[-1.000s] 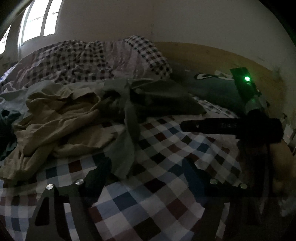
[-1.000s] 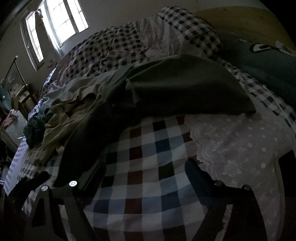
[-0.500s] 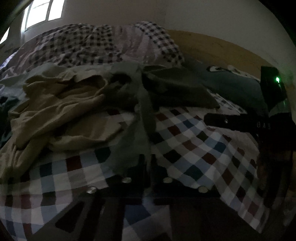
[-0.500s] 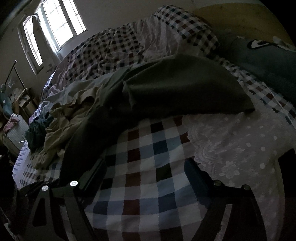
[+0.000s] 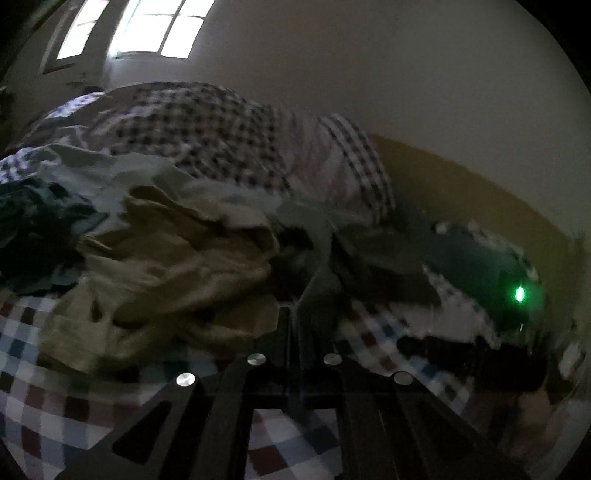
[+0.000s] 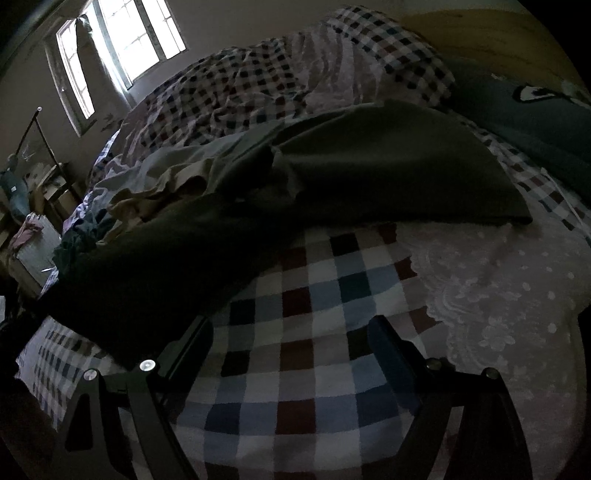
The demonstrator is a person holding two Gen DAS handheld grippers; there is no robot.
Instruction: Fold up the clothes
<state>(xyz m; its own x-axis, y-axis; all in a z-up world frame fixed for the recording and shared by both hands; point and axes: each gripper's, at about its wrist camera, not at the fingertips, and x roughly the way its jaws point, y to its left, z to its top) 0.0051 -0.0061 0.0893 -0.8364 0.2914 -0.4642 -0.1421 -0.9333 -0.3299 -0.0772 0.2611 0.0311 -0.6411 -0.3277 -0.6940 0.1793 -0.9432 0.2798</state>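
A dark grey-green garment (image 6: 369, 166) lies spread across the checked bedsheet (image 6: 303, 332). One narrow strip of it (image 5: 319, 280) runs up taut from my left gripper (image 5: 295, 325), which is shut on its end. The left wrist view is blurred. A crumpled beige garment (image 5: 177, 266) lies to the left of that strip, with a dark teal one (image 5: 37, 221) further left. My right gripper (image 6: 291, 328) stands wide open just above the bare sheet, in front of the grey-green garment and not touching it.
A checked duvet (image 5: 221, 122) is heaped at the back below a bright window (image 5: 147, 26). A wooden headboard (image 5: 461, 192), a dark green pillow (image 6: 535, 122) and a white lace cloth (image 6: 498, 280) are on the right. Cluttered furniture (image 6: 33, 229) stands beyond the bed's left edge.
My left gripper shut on the end of the grey-green strip, then rose and rolled with it, pulling it taut. The right gripper kept still and open.
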